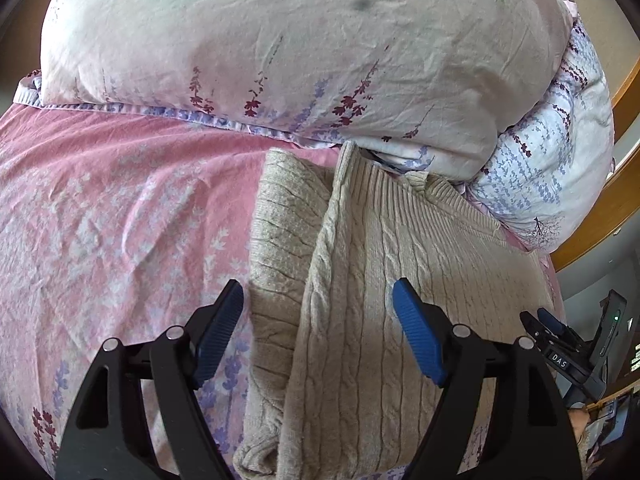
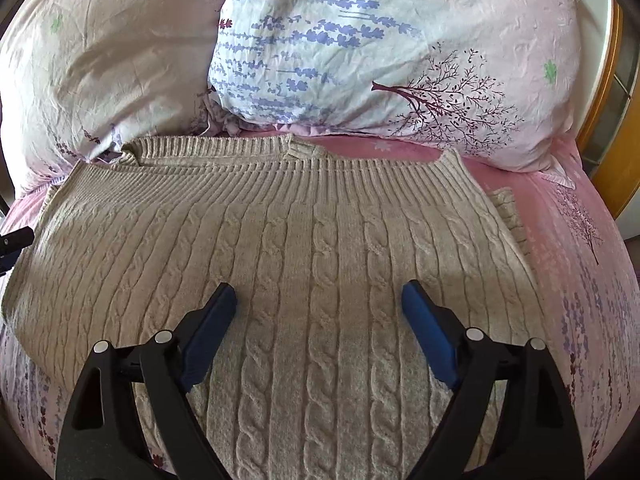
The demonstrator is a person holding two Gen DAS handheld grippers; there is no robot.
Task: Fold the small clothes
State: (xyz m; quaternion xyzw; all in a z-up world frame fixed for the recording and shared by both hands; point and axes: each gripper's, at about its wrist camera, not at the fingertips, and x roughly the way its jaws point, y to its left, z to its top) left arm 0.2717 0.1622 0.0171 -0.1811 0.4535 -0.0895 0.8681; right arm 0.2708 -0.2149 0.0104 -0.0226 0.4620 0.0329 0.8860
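Observation:
A beige cable-knit sweater (image 2: pixel 304 256) lies flat on the pink bed sheet (image 2: pixel 568 264), its ribbed band toward the pillows. In the left wrist view the sweater (image 1: pixel 360 280) shows its left side, with a sleeve (image 1: pixel 280 240) folded beside the body. My left gripper (image 1: pixel 318 312) is open and empty, just above the sweater's left part. My right gripper (image 2: pixel 320 308) is open and empty, above the middle of the sweater. The right gripper also shows at the right edge of the left wrist view (image 1: pixel 560 332).
Two flowered pillows (image 2: pixel 380 40) (image 2: pixel 100 60) lie against the sweater's far edge. The pink sheet (image 1: pixel 120 220) stretches to the left of the sweater. A wooden bed frame (image 1: pixel 624 184) runs along the right side.

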